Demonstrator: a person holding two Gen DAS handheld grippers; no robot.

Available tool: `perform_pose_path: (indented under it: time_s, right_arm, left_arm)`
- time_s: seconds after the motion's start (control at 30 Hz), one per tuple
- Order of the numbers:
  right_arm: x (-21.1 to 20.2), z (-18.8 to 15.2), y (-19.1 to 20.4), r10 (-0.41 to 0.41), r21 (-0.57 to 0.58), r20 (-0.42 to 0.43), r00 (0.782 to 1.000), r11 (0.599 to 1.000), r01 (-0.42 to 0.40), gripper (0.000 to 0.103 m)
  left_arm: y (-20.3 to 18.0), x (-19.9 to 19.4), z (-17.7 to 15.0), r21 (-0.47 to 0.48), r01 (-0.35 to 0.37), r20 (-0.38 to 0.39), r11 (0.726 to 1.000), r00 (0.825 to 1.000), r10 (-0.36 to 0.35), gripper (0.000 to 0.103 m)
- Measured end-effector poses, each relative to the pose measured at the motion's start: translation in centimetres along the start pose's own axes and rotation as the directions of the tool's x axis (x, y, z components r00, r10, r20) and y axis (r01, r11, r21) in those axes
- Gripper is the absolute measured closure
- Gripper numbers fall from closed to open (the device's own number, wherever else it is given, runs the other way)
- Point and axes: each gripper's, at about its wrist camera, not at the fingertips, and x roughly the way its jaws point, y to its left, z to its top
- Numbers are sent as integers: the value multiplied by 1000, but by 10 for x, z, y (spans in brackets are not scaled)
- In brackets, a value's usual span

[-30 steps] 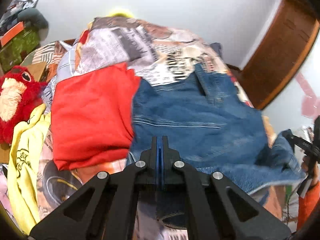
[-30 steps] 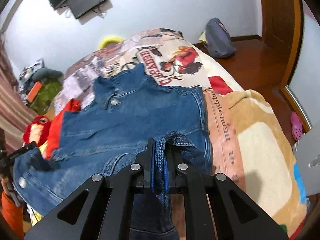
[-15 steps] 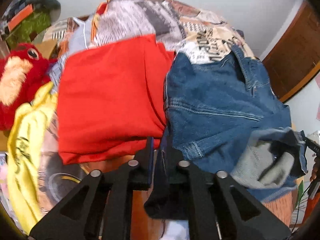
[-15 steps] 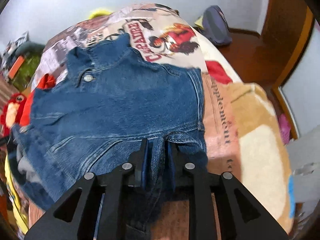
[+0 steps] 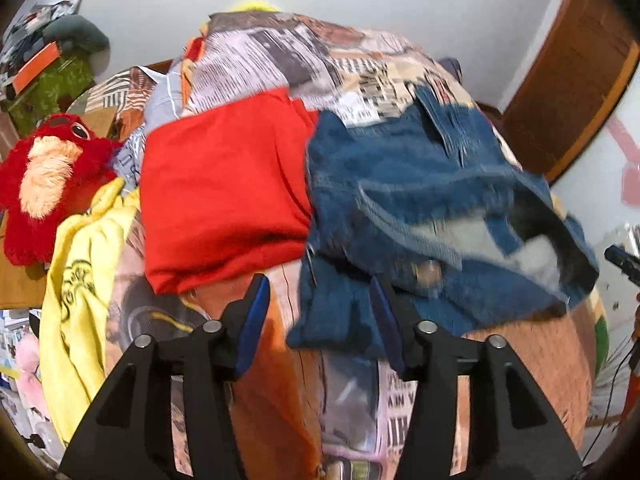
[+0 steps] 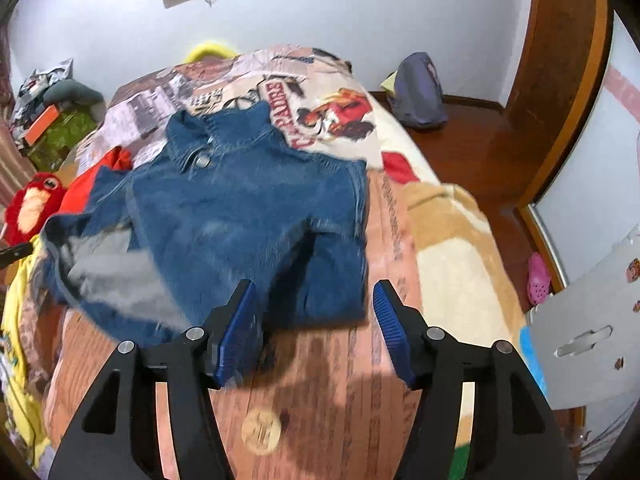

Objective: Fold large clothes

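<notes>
Right wrist view: my right claw (image 6: 314, 322) stands wide open with nothing between its blue pads; the denim jacket (image 6: 240, 216) lies on the bed (image 6: 452, 248) just ahead of the tips, collar at the far end, hem edge nearest me. Its left side is bunched, with grey lining turned up, ahead and to the left of this claw.

Left wrist view: my left claw (image 5: 318, 320) is likewise spread wide and empty. The jacket (image 5: 420, 184) sits ahead and to the right of it, one dark corner hanging just between the tips but not pinched. A folded red garment (image 5: 224, 192) lies ahead-left, touching the denim; a yellow garment (image 5: 84, 272) and a red plush toy (image 5: 44, 176) are further left.

Judgement: the fold is laid but untidy. Step in hand looks like re-gripping for the next fold.

Notes for doing it well:
- Take the two near corners of the hem, one per claw, so the cloth stays taut between them.
- Flatten the bunched lining side first, or the crease will set crooked.
- Pinch denim only; keep the left claw clear of the red garment alongside.
- Frames are motion-blurred, so exact edge positions are uncertain.
</notes>
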Motion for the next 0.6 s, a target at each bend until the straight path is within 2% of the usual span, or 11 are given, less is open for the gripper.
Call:
perform_pose_path:
  time_s: [0.23, 0.33, 0.5, 0.6]
  right_arm:
    - [17, -31, 12, 28, -26, -103, 994, 999, -31, 45]
    - [27, -32, 22, 56, -28, -139, 989, 998, -61, 45]
    - [30, -17, 45, 130, -54, -107, 986, 989, -136, 45]
    - [39, -4, 57, 130, -79, -105, 986, 987, -138, 45]
  left_arm:
    - [-14, 25, -27, 25, -14, -79, 1000, 997, 16, 50]
    - [-17, 28, -30, 27, -21, -83, 999, 996, 23, 50]
    - [-19, 27, -25, 33, -20, -60, 999, 998, 22, 49]
    - [-17, 31, -18, 31, -28, -51, 999, 998, 29, 46]
